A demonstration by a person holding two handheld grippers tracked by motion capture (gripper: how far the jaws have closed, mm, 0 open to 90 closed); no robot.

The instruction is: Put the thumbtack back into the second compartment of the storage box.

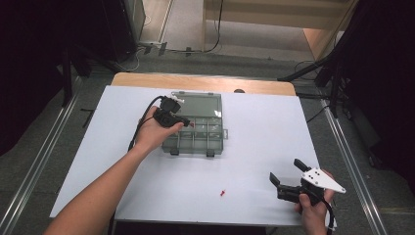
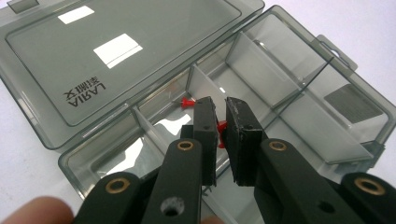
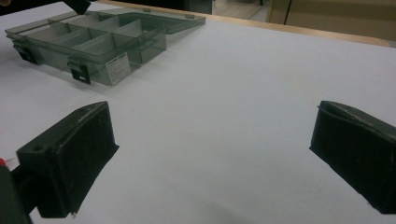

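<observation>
A smoky clear organizer box [image 1: 198, 104] lies open at the table's middle, its lid [image 2: 93, 60] flat behind several divided compartments. My left gripper [image 1: 185, 122] hangs over the box's left compartments. In the left gripper view its jaws [image 2: 219, 106] stand nearly together with a red pushpin [image 2: 221, 132] pinched between the pads. A second red pushpin [image 2: 187, 102] lies in the compartment beyond. A third red pushpin [image 1: 222, 193] lies loose on the white table near the front. My right gripper [image 1: 285, 170] rests at the front right, open and with nothing between its jaws [image 3: 215, 158].
The white tabletop [image 1: 254, 127] spreads around the box, with a wooden strip [image 1: 205, 82] at its far edge. From the right gripper view the box [image 3: 140, 51] sits far off at upper left, latches facing me. Dark stands and cables flank the table.
</observation>
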